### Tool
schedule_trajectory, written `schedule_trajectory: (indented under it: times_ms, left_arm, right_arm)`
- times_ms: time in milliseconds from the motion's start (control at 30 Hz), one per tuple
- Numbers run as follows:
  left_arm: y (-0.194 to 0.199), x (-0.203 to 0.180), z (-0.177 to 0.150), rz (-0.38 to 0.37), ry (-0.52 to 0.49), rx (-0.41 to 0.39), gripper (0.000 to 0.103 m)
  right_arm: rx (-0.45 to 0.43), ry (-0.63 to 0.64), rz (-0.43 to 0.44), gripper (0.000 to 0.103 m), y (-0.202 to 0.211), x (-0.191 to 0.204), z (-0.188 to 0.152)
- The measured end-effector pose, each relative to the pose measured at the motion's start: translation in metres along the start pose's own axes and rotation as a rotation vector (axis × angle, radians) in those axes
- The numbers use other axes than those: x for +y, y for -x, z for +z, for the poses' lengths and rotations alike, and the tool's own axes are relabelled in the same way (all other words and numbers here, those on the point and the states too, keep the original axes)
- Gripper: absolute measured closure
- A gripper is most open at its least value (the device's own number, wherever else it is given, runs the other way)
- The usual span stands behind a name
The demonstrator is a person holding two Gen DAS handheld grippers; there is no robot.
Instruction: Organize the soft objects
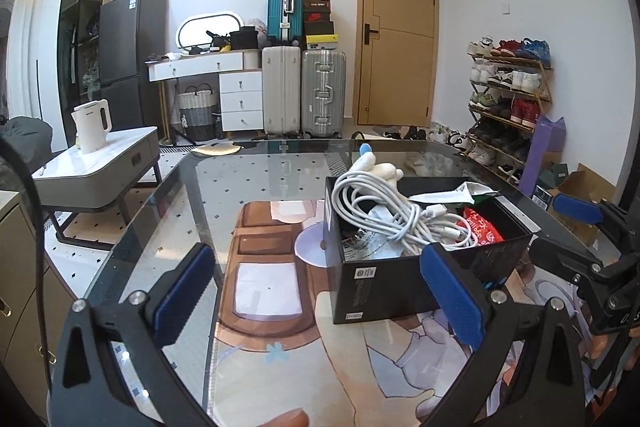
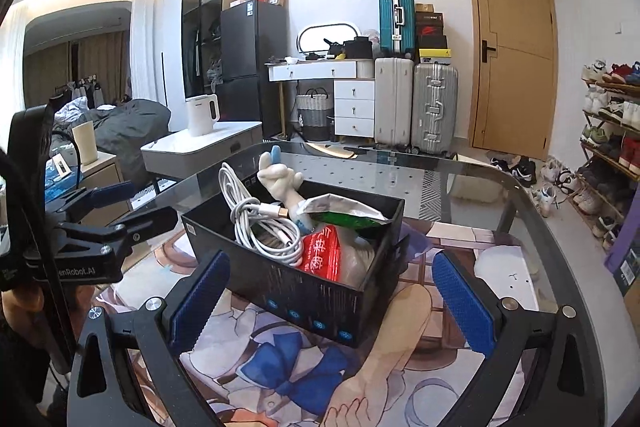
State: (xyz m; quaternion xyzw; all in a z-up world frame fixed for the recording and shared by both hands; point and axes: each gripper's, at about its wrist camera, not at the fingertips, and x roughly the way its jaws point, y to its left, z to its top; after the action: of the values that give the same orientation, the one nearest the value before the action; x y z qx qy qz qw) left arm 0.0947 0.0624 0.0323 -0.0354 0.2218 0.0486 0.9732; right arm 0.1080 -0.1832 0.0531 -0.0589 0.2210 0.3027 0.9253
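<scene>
Bedroom clutter fills the background, with suitcases [image 1: 304,87] stacked against the far wall and a shoe rack [image 1: 508,95] at the right edge, while the glass table [image 1: 224,179] in the foreground carries a printed mat [image 2: 288,375] under its centre. On that mat, right of centre in the left wrist view and dead centre in the right wrist view, sits the black box [image 1: 400,279], serving as the collecting bin: a coiled white cable [image 1: 396,211], a red packet [image 2: 324,255], a green-and-silver pouch [image 2: 344,211] and a cream plush toy [image 2: 280,179] with a blue tip are heaped inside, the toy and cable poking above the rim because the box is nearly full. Both tongs are released and carry nothing: the left gripper [image 1: 320,291] hangs spread at the box's near corner, and the right gripper [image 2: 332,299] straddles its long side, jaws wide. No loose soft item shows on the table, so the sorting looks about finished, though parts of the surface lie out of view.
</scene>
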Motion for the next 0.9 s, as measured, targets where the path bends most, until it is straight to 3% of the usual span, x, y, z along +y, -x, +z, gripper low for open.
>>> schedule_trajectory:
  times_ms: [900]
  left_arm:
    - [0.013, -0.003, -0.003, 0.002, 0.002, -0.062, 0.0]
  right_arm:
    - [-0.048, 0.009, -0.025, 0.001, 0.017, 0.002, -0.003]
